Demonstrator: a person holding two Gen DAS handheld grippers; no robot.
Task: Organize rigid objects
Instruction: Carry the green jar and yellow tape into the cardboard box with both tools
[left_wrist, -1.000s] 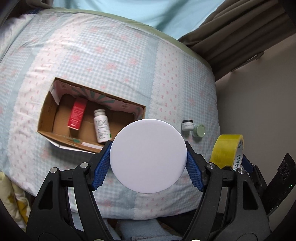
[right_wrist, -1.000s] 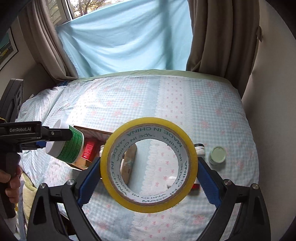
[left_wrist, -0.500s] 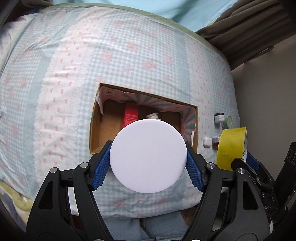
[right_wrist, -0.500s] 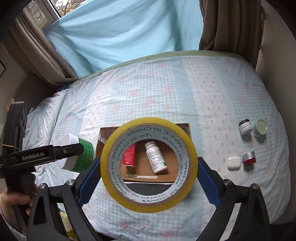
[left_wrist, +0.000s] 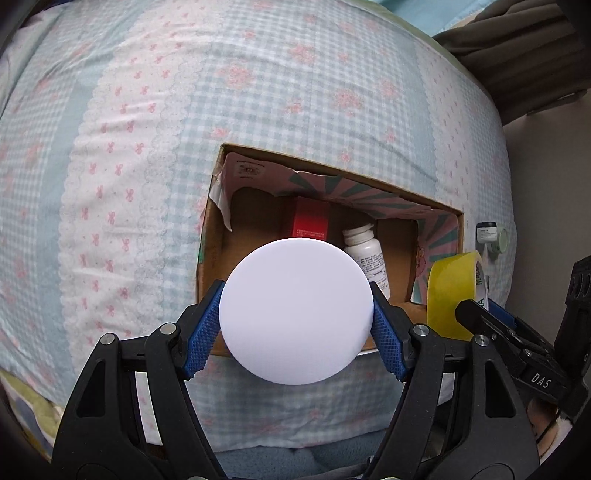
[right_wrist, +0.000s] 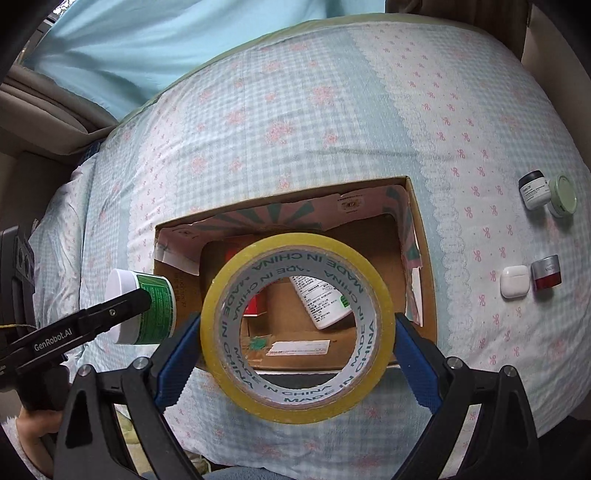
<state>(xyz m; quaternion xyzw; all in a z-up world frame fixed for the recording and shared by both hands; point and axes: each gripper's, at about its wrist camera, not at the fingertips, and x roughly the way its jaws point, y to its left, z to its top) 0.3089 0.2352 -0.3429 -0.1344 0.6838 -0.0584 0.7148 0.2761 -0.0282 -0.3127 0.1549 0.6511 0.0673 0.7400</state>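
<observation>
Gripping a white jar with a green label, the left gripper hangs at the cardboard box's left edge. Right gripper jaws clamp the yellow tape roll over the box's near side; four small containers lie on the bed right of the box.

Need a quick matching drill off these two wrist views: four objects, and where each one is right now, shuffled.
Things:
1. tape roll
2. green-label jar
3. white pill bottle
4. earbud case

Places:
A. lying inside the cardboard box
B. clamped in the left gripper
C. on the bedspread, right of the box
D. clamped in the right gripper

Pairs: 1-D, 2-B, 3-A, 4-C
</observation>
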